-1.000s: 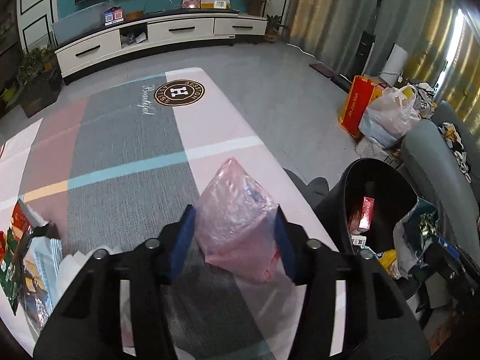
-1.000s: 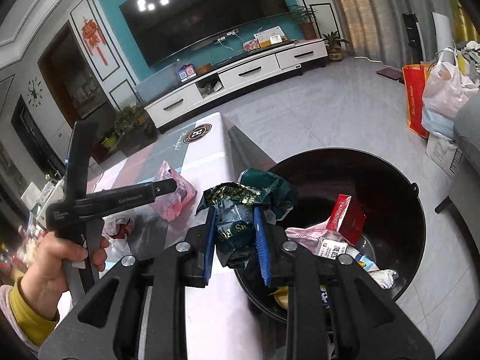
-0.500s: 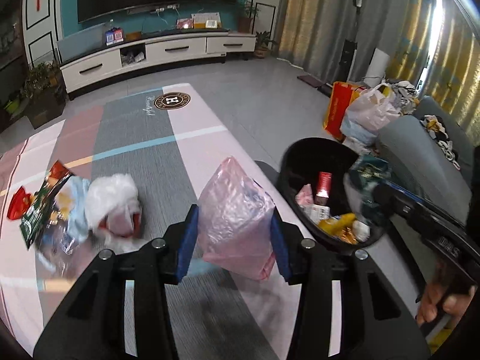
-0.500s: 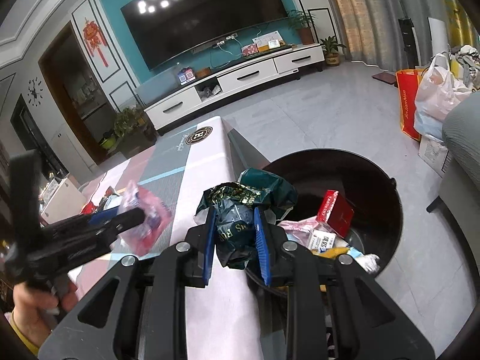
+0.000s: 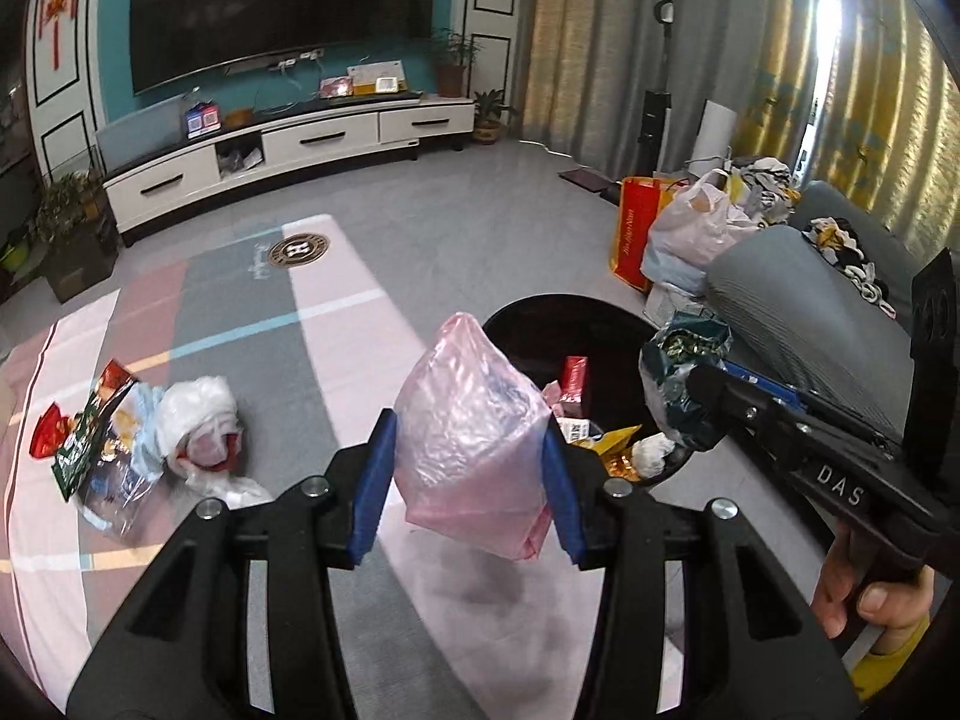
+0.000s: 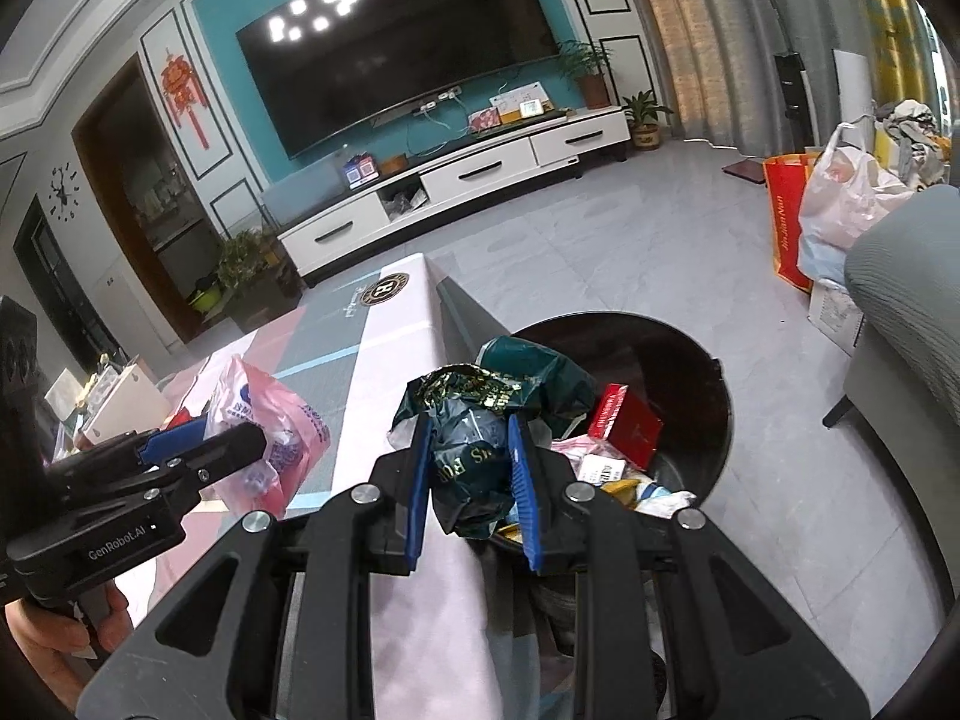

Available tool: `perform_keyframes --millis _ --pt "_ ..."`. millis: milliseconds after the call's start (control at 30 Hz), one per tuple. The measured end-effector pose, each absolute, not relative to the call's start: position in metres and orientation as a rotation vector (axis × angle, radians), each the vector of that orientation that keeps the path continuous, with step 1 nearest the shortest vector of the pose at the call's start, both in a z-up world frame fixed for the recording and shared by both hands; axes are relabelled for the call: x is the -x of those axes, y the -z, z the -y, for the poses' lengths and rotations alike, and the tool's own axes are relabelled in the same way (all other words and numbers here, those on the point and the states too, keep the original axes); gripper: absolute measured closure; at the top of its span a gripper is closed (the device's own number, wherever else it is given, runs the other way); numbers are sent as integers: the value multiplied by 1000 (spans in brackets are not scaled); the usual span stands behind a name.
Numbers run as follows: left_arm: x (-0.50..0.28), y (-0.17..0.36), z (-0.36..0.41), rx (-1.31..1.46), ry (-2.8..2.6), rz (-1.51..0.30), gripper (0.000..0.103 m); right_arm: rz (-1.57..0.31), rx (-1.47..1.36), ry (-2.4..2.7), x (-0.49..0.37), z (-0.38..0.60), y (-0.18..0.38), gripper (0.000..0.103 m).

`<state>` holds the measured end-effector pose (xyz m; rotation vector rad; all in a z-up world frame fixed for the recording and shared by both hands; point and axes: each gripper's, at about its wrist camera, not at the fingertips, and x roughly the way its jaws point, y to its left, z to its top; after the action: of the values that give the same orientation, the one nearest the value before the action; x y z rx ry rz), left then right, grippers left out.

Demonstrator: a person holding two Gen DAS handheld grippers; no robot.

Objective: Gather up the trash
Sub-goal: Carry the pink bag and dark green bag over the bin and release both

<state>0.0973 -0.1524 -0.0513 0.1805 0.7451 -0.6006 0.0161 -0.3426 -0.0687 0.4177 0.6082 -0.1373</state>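
Note:
My left gripper (image 5: pixel 468 474) is shut on a pink plastic bag (image 5: pixel 474 444) and holds it above the table's right edge, beside the black trash bin (image 5: pixel 540 315). The bag also shows in the right wrist view (image 6: pixel 270 420). My right gripper (image 6: pixel 471 480) is shut on a crumpled dark green wrapper (image 6: pixel 474 438) at the bin's (image 6: pixel 690 372) near rim. The wrapper also shows in the left wrist view (image 5: pixel 678 372). The bin holds a red box (image 6: pixel 627 426) and other trash.
More trash lies on the covered table (image 5: pixel 252 324) at the left: a white and red plastic wad (image 5: pixel 198 420) and snack wrappers (image 5: pixel 84 438). A grey sofa (image 5: pixel 798 312), a red shopping bag (image 5: pixel 633 228) and a white plastic bag (image 5: pixel 696 228) stand right of the bin.
My left gripper has risen and swung right with the pink bag, toward the bin. My right gripper keeps the green wrapper at the bin's rim, nearly still.

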Motion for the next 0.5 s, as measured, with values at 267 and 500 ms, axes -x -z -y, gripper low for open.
perform_keyframes --millis 267,500 --pt "-104 56 185 -226 627 -747 56 -607 -460 161 -9 360 78 77" --pt "-115 69 213 -262 659 -757 56 -638 -497 170 -17 372 91 77"
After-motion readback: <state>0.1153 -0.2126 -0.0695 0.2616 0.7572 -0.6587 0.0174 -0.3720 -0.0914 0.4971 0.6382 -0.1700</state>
